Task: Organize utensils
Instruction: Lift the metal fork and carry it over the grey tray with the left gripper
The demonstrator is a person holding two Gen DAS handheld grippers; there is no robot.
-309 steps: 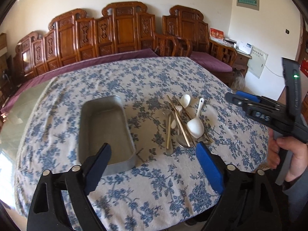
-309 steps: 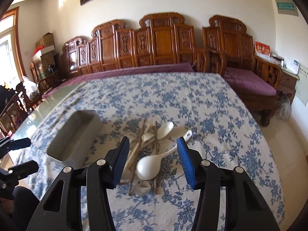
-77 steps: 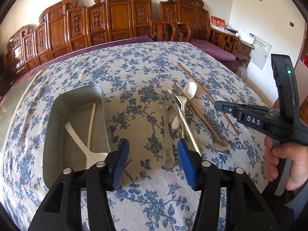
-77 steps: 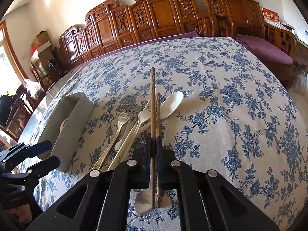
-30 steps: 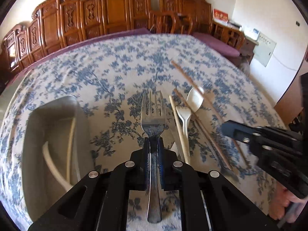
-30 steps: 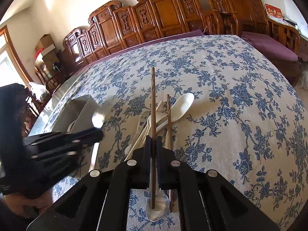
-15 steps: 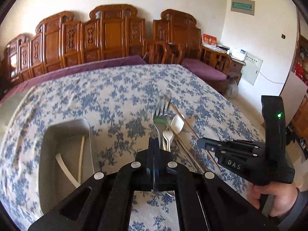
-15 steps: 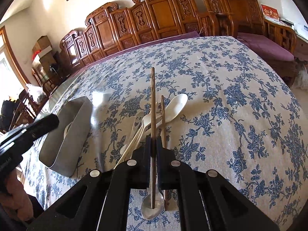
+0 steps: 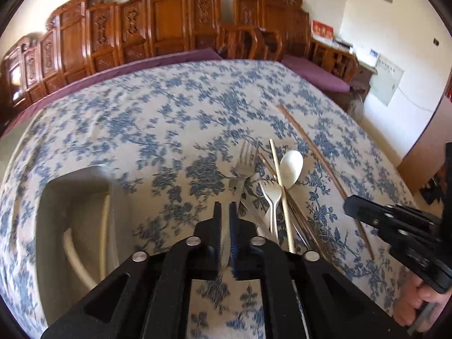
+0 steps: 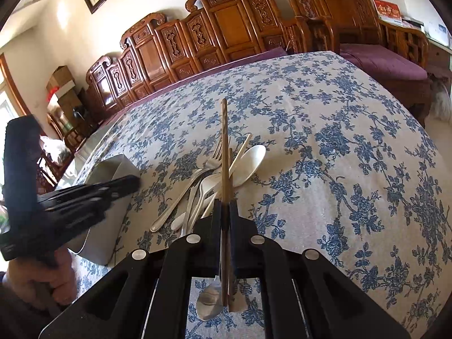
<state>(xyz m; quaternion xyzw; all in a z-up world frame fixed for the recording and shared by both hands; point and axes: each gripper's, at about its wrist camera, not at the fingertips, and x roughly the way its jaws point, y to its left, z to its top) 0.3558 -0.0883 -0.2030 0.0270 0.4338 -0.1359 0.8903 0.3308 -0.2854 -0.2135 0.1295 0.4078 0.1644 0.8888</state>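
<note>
My left gripper [image 9: 224, 207] hovers low between the metal tray [image 9: 42, 197] and the utensil pile. Its jaws are opening, a narrow slit apart. The metal fork [image 9: 243, 166] lies on the cloth just beyond them, and its handle [image 10: 183, 197] rests free on the table in the right wrist view. My right gripper [image 10: 225, 206] is shut on a brown chopstick [image 10: 224, 141] that sticks out forward over the pile. Also in the pile are a white spoon [image 9: 291, 166], a white plastic fork [image 9: 272, 195], a pale chopstick [image 9: 279, 183] and a metal spoon [image 10: 209, 305].
A white spoon [image 9: 70, 243] lies inside the tray. The blue-flowered tablecloth [image 10: 339, 141] covers the whole table. Carved wooden chairs [image 9: 169, 22] line the far edge, and a purple-cushioned bench [image 10: 389, 65] stands to the right. A hand [image 9: 423, 305] holds the right gripper.
My left gripper has come back down toward the pile. The fork it held aloft now lies on the cloth, and its jaws have gone from fully closed to a slit. The right gripper keeps its chopstick.
</note>
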